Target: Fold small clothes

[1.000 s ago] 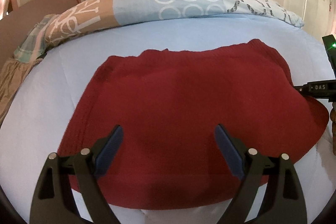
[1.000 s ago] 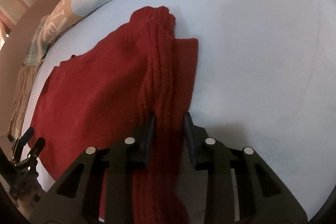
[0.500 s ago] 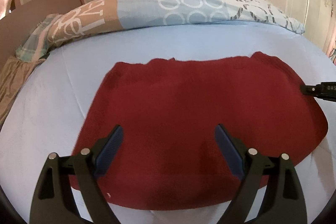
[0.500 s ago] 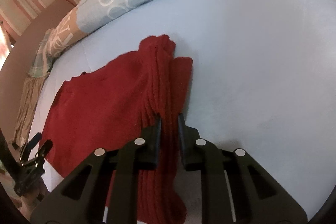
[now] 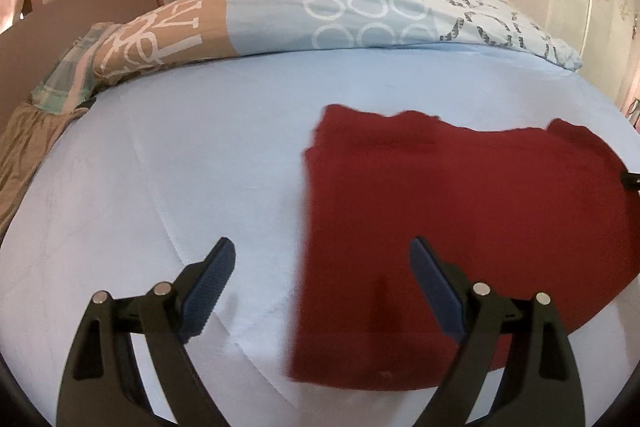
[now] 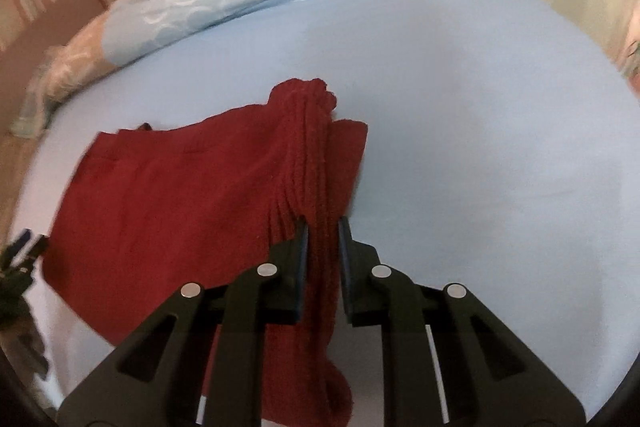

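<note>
Right tool (image 6: pixel 323 227) clamped on red sweater (image 6: pixel 168 195) edge — bunched, over blue bedsheet (image 6: pixel 480 147).

The left gripper (image 5: pixel 322 259) hangs tilted downward with its jaws spread wide and nothing between them. The right gripper (image 6: pixel 322 227) points steeply down, its jaws having just closed in, pads pinching a bunched fold of red knit (image 6: pixel 320 267).

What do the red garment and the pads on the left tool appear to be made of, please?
Red garment: probably knitted wool or acrylic; matte, with raised ribs along the bunched edge. Left tool pads: likely blue rubber; a fine grid texture shows on them.
</note>
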The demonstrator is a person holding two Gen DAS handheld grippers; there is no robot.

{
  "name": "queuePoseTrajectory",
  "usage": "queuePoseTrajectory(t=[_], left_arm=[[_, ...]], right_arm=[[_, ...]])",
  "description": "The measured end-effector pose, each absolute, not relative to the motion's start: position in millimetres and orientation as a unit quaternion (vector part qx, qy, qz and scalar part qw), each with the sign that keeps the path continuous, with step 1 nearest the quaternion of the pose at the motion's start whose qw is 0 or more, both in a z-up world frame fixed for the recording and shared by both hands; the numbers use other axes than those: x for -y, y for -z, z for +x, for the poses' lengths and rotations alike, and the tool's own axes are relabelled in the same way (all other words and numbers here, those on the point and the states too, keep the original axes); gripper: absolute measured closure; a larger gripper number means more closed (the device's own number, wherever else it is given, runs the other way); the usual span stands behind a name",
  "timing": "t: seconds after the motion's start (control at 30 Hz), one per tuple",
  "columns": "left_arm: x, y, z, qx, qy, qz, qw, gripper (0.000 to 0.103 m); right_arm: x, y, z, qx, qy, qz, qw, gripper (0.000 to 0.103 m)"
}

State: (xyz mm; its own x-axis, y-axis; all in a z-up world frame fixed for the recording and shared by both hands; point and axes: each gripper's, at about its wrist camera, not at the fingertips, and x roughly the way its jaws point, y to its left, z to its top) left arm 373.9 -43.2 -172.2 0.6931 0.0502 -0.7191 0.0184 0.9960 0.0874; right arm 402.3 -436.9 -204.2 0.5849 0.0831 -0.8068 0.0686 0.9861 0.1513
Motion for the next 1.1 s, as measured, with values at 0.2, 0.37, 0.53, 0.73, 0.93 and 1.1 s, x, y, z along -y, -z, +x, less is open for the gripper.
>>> queuePoseTrajectory(t=[0.2,0.37,0.53,0.73,0.93,1.1], left_arm=[[57,174,383,-0.395,-0.001,0.042,0.918,0.014],[61,171,394,-0.392,-0.002,0.043,0.919,0.014],[53,165,406,-0.388,-0.004,0.037,0.921,0.014],[26,159,409,-0.381,-0.01,0.028,0.924,0.014],[-16,159,407,-0.383,-0.027,0.001,0.923,0.014],[-43,163,401,-0.387,-0.041,-0.004,0.921,0.014]], right_arm=[[428,173,399,-0.43,-0.038,0.111,0.895,0.089],[386,139,409,-0.407,-0.098,0.149,0.896,0.089],[334,123,433,-0.4,-0.154,0.213,0.878,0.089],[264,132,452,-0.411,-0.188,0.248,0.857,0.089],[193,162,460,-0.431,-0.205,0.25,0.842,0.089],[133,209,461,-0.473,-0.208,0.205,0.831,0.089]])
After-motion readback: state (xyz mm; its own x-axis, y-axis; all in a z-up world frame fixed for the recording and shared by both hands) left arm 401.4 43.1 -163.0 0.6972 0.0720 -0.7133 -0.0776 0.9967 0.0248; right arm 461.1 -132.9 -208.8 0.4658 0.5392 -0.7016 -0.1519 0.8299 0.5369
